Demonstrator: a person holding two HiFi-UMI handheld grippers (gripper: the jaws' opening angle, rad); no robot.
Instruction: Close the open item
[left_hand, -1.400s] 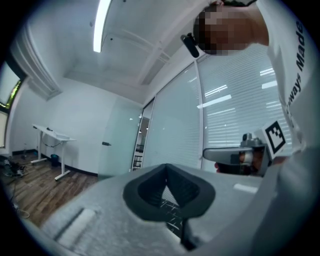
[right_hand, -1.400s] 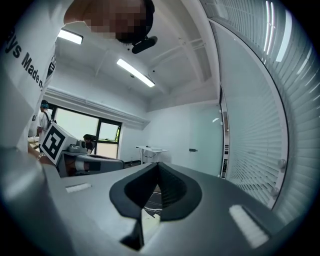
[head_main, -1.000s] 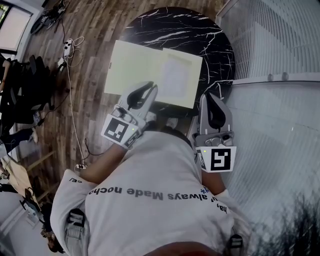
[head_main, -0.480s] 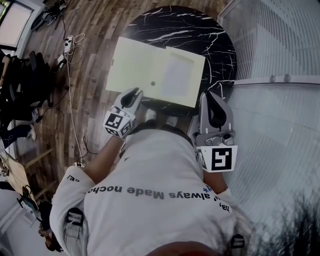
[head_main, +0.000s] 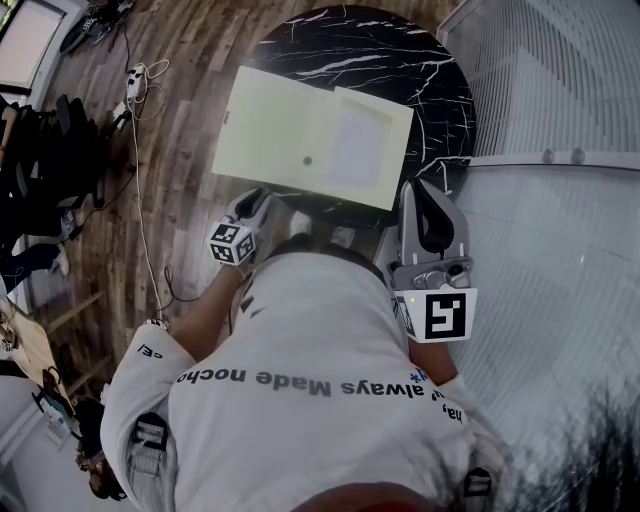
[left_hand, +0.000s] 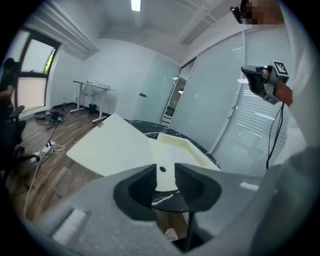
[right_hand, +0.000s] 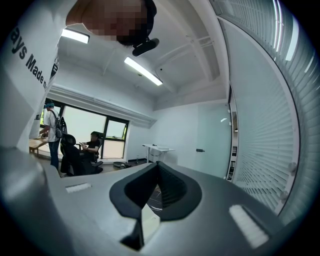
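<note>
Floorboards (head_main: 190, 50) of dark wood fill the left side of the head view, and a ribbed pale wall (head_main: 560, 90) fills the right. Between them, at upper centre, stands a round black marble table (head_main: 390, 50). On it lies the pale yellow box (head_main: 285, 135), open. Its shallow tray sits toward the right of the tabletop, while its flat lid is folded out to the left and juts past the table's edge over the floor. A small dark dot marks the box near the middle. The person's white shirt (head_main: 320, 350) takes up the lower centre. The right claw (head_main: 428, 195) is held at centre right, just below the tray's right corner, its jaws closed together on nothing. The left claw (head_main: 257, 198) sits just below the lid's lower edge. Its jaws are opening, with the box seen through the gap but not touched.
</note>
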